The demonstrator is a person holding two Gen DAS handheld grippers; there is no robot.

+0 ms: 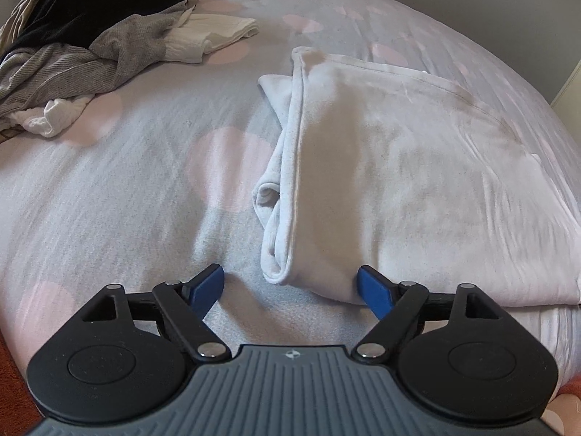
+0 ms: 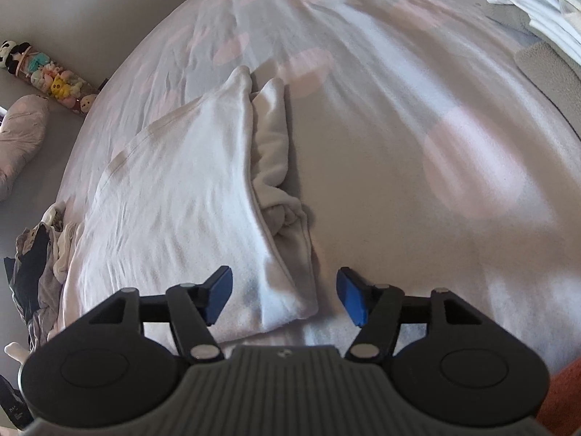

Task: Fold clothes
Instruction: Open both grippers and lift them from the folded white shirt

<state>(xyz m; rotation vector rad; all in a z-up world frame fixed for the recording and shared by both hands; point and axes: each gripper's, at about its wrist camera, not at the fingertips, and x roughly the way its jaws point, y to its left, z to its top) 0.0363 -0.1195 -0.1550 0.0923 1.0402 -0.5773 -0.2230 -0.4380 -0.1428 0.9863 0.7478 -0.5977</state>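
A white garment [image 1: 399, 167] lies partly folded on the bed, with a sleeve tucked along its left edge. My left gripper [image 1: 290, 287] is open, its blue pads either side of the garment's near left corner, just above the sheet. In the right wrist view the same garment [image 2: 174, 196] lies left of centre with a bunched sleeve on its right side. My right gripper [image 2: 285, 296] is open, straddling the garment's near right corner.
A pile of unfolded grey, black and white clothes [image 1: 83, 36] lies at the far left of the bed. The bed sheet [image 1: 109, 200] is pale with pink dots. Folded white items [image 2: 530, 3] lie far right. Plush toys [image 2: 54, 80] and clothes [image 2: 36, 265] lie on the floor to the left.
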